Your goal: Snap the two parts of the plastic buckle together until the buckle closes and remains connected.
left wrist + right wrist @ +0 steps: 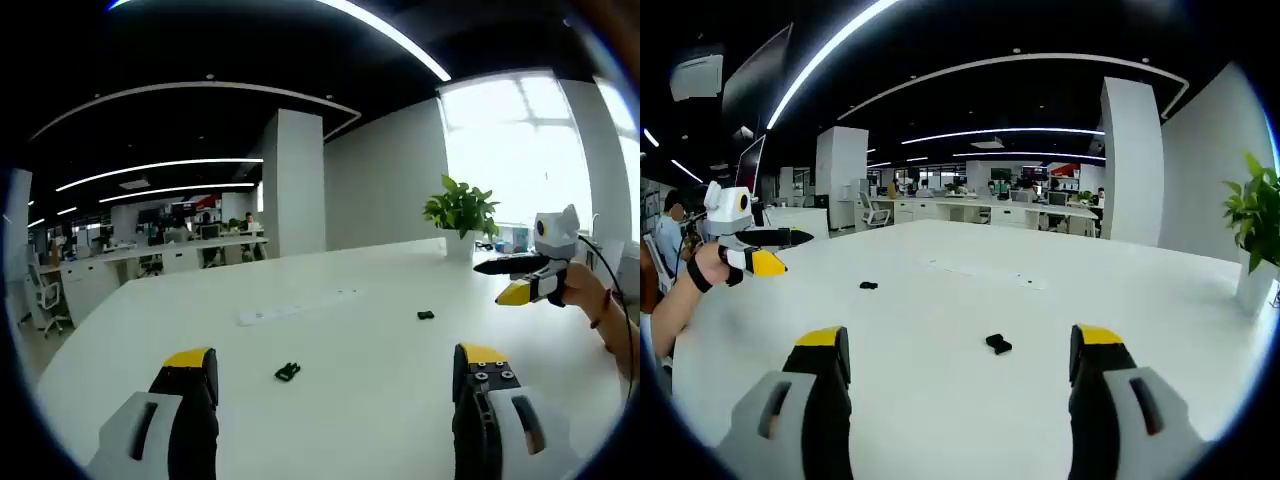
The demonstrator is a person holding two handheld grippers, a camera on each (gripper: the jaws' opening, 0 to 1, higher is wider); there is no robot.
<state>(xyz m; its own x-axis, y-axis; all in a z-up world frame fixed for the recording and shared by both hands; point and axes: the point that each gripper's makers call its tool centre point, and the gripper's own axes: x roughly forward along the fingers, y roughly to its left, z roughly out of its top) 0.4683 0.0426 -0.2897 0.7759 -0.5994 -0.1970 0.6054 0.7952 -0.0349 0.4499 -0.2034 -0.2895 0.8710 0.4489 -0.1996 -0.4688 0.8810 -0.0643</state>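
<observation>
Buckle halves [288, 372] [425, 315] lie well apart on the white table [350, 400]; both grippers' fingers [193, 375] [823, 355] spread wide, empty.

Left claw [335, 375] jaws wide apart over white counter [330, 330], two black plastic buckle halves [288, 372] [425, 315] well apart, right claw [525, 280] hovering beside green potted plant [462, 212]

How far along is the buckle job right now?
Nothing looks done yet. The two buckle parts lie apart on the white table: one buckle part ahead of the left gripper, the other buckle part farther off. The left gripper and right gripper are open and empty. Picking up both parts and snapping them together remains.
</observation>
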